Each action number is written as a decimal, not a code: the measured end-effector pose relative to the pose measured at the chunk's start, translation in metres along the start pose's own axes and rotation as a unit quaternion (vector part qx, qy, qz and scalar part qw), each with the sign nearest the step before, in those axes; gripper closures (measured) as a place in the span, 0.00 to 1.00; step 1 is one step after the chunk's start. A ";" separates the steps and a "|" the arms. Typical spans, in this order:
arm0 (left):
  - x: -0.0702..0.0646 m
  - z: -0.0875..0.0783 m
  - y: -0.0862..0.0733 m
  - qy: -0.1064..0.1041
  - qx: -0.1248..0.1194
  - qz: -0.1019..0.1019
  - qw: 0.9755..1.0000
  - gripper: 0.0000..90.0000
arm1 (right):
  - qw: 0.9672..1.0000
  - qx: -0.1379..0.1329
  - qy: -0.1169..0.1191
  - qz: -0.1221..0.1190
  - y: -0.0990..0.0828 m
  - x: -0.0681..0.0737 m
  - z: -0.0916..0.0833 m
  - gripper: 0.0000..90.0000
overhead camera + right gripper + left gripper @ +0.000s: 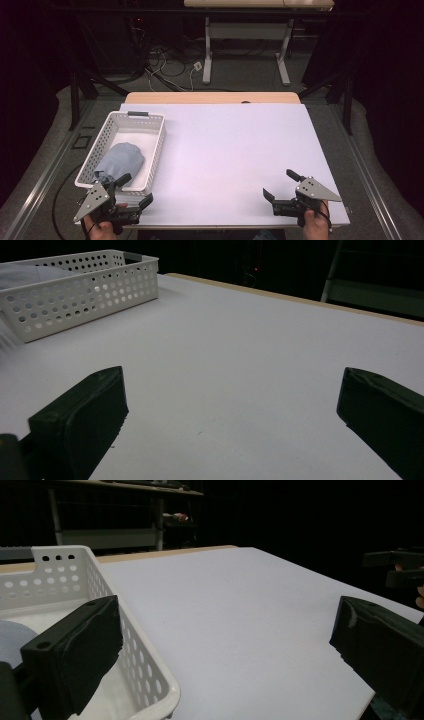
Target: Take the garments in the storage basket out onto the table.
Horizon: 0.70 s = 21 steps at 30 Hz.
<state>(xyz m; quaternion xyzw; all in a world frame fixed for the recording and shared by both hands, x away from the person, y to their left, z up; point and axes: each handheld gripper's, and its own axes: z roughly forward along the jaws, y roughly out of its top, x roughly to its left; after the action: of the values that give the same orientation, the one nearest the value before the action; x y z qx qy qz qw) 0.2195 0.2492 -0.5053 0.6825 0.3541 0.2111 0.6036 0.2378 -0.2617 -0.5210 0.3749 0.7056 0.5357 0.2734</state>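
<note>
At the table's near edge the left gripper [134, 189] and the right gripper [279, 184] both sit with jaws spread wide and empty, and just beyond the left one a white basket [155, 150] holds a folded blue-grey cloth [120, 159].

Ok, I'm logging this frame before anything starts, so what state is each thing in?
Left tool: open, holding nothing, at the basket's near end.
Right tool: open, holding nothing, over the bare table.
Basket: upright, at the table's left.
Blue-grey cloth: bunched up, lying inside the basket.
</note>
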 end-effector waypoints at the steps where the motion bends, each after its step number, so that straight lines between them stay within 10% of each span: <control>1: 0.000 0.000 0.000 0.000 0.000 0.000 1.000 0.00 | 1.000 0.000 -0.002 0.003 0.000 0.000 0.000 0.00; 21: 0.012 -0.014 0.015 0.035 -0.004 -0.039 0.999 0.00 | 1.000 0.009 -0.005 0.002 -0.002 0.000 0.001 0.00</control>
<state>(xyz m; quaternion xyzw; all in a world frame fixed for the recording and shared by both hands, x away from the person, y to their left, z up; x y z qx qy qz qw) 0.2206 0.2667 -0.4898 0.6578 0.4004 0.2127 0.6014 0.2383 -0.2613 -0.5228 0.3818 0.7082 0.5278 0.2724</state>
